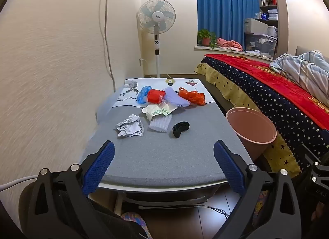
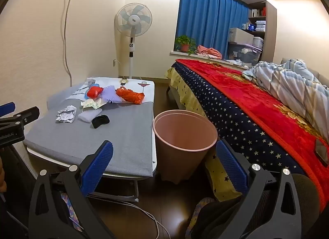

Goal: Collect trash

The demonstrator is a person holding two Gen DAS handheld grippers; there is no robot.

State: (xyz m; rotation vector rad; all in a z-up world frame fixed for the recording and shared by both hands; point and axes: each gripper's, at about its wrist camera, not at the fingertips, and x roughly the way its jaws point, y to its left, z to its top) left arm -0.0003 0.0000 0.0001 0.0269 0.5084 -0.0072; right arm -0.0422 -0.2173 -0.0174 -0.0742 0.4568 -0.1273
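Trash lies scattered on a low grey table [image 1: 160,156]: crumpled silver paper [image 1: 130,125], a black band [image 1: 180,129], white foam netting [image 1: 161,123], a printed wrapper [image 1: 159,111], a red bag [image 1: 155,96], a blue bag [image 1: 143,94], a lilac foam sheet [image 1: 175,99] and an orange bag [image 1: 192,97]. A pink bin [image 2: 184,134] stands on the floor between table and bed. My left gripper [image 1: 164,152] hangs open over the table's near end, well short of the trash. My right gripper [image 2: 164,152] is open and empty, near the bin's front. The silver paper [image 2: 66,114] and black band [image 2: 100,121] also show in the right wrist view.
A bed with a red and starred cover [image 2: 257,103] runs along the right, close to the bin. A standing fan [image 1: 156,17] is behind the table, a wall to its left. Cables [image 2: 144,212] lie on the dark floor under the table's near edge.
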